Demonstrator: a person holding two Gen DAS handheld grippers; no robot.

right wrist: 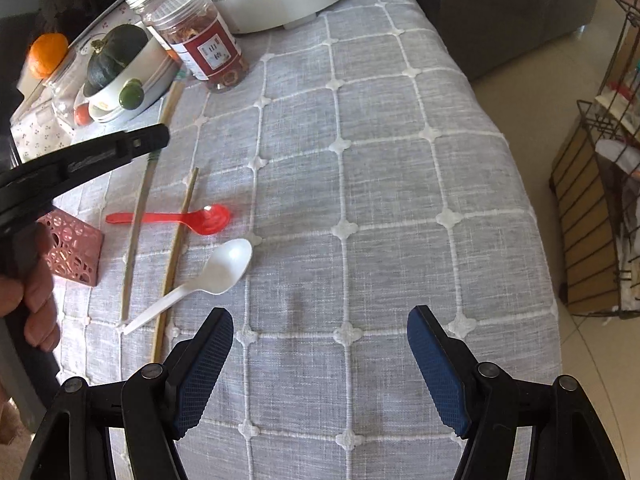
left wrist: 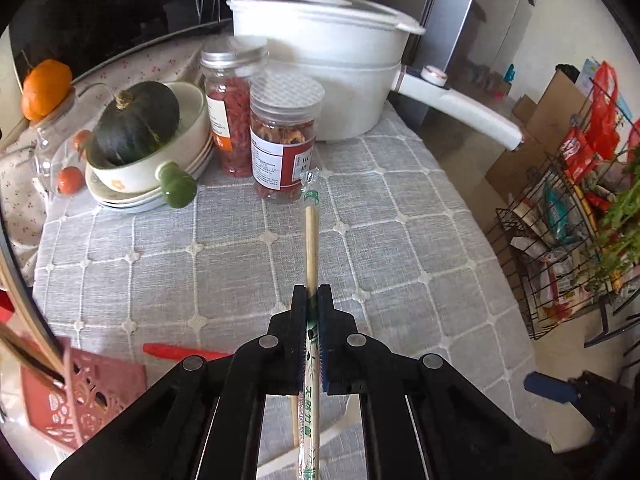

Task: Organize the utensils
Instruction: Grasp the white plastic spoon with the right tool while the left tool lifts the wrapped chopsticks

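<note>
My left gripper [left wrist: 313,294] is shut on a wrapped pair of bamboo chopsticks [left wrist: 311,240] and holds it above the table, tip pointing at the jars. In the right wrist view the left gripper [right wrist: 160,136] shows at the left with the chopsticks [right wrist: 138,220] hanging from it. A bare chopstick [right wrist: 176,256], a red plastic spoon [right wrist: 192,218] and a white plastic spoon [right wrist: 216,270] lie on the grey checked tablecloth [right wrist: 380,200]. A pink perforated holder [right wrist: 72,250] stands at the left; in the left wrist view the holder [left wrist: 88,392] has chopsticks in it. My right gripper [right wrist: 320,336] is open and empty above the cloth.
Two clear jars [left wrist: 280,136] with red contents, a bowl with a dark green squash [left wrist: 136,124] on stacked plates, an orange [left wrist: 46,88] and a white lidded pot [left wrist: 328,68] stand at the back. A wire rack [left wrist: 580,248] stands on the floor beyond the table's right edge.
</note>
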